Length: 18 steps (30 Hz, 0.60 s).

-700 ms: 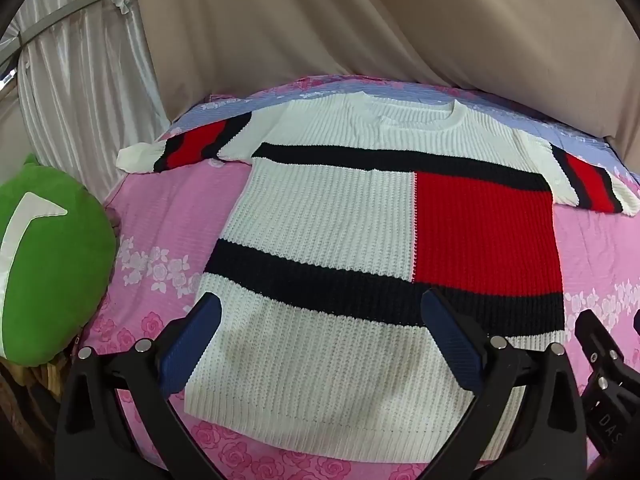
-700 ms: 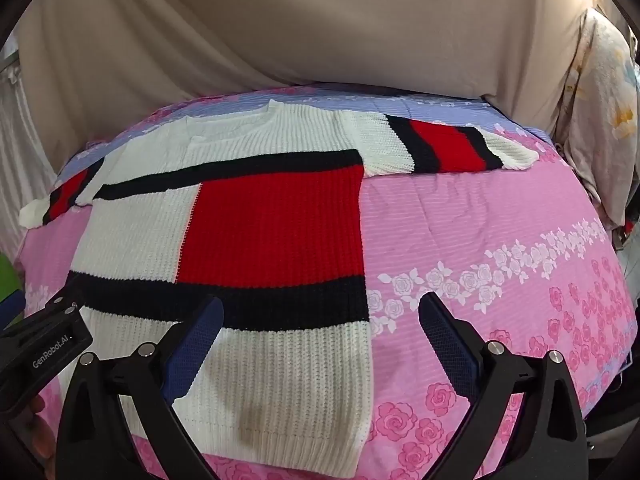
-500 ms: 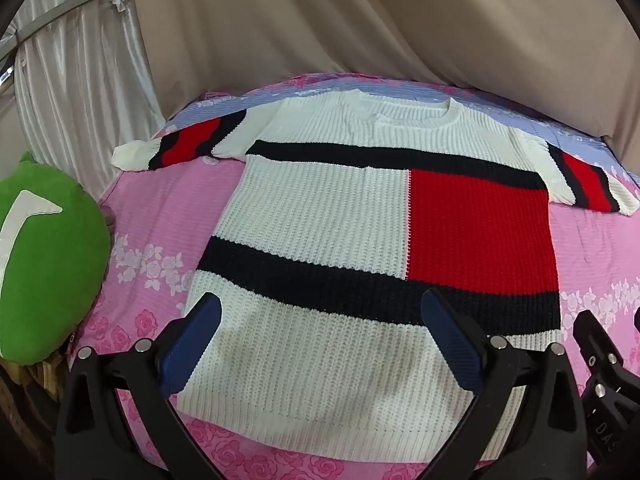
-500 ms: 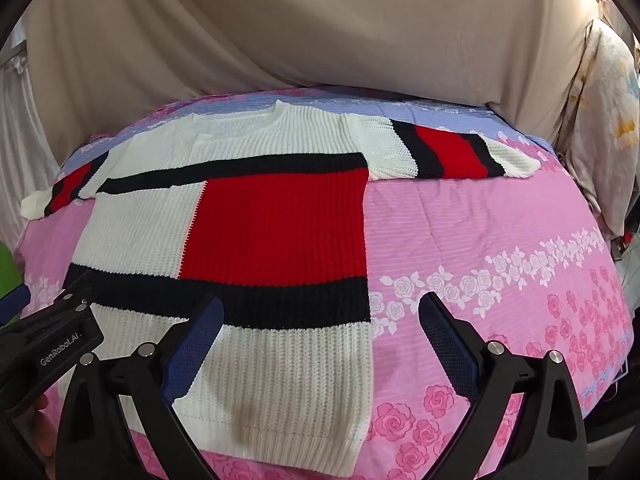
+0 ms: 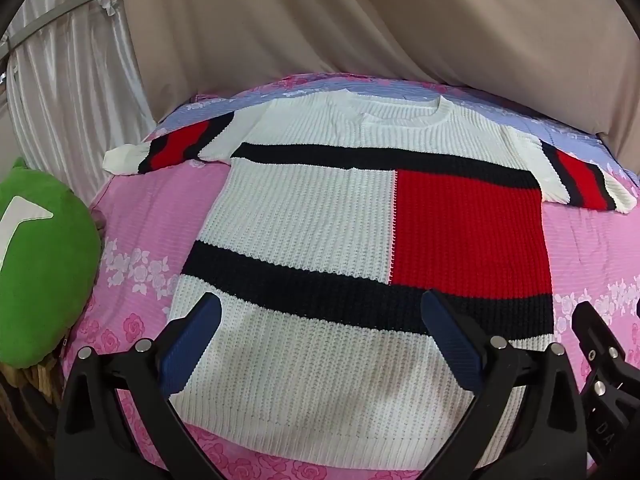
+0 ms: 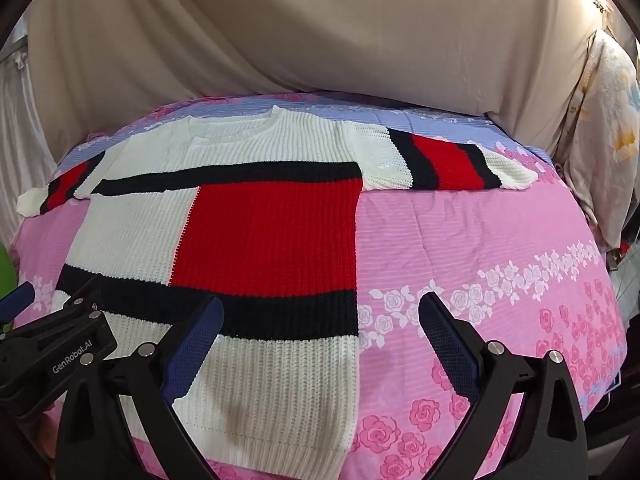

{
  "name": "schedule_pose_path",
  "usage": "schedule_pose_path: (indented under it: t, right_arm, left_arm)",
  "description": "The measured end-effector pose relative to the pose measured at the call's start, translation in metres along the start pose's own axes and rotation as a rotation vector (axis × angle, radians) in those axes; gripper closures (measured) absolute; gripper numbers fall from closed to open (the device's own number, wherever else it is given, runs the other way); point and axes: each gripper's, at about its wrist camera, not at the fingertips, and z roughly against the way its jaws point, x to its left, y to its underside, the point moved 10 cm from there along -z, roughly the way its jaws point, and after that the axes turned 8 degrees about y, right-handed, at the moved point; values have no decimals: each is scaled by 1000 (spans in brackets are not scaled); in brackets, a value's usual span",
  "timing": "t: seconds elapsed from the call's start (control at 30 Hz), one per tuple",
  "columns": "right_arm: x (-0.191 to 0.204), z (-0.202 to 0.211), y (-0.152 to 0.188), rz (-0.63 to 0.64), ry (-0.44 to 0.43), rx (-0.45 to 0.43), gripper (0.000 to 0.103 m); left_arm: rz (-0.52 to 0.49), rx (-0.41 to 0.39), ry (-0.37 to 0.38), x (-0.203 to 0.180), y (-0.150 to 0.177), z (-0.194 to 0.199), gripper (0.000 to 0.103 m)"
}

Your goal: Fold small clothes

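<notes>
A white knit sweater [image 5: 320, 216] with black bands and a red block lies flat on a pink flowered bedspread [image 5: 136, 248], both short sleeves spread out, neck at the far side. My left gripper [image 5: 320, 316] is open and empty, hovering above the hem. My right gripper [image 6: 320, 316] is open and empty above the sweater's [image 6: 264, 232] right lower corner. The right sleeve [image 6: 436, 160] lies out to the right. The left gripper's body [image 6: 52, 344] shows at the left of the right wrist view.
A green cushion [image 5: 40, 264] sits off the bed's left edge. A beige drape [image 5: 360, 32] hangs behind the bed. A floral pillow [image 6: 600, 128] leans at the right. Bare pink bedspread [image 6: 480, 248] lies right of the sweater.
Both grippers have drawn back and up a little from the sweater, so it sits slightly farther in view. The sweater has not moved.
</notes>
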Motion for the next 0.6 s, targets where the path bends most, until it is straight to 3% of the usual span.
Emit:
schedule_pose_path:
  t: [0.6]
  right_arm:
    - [12, -6, -4, 27, -47, 9, 6]
  left_arm:
    - [-13, 4, -11, 3, 0, -3, 5]
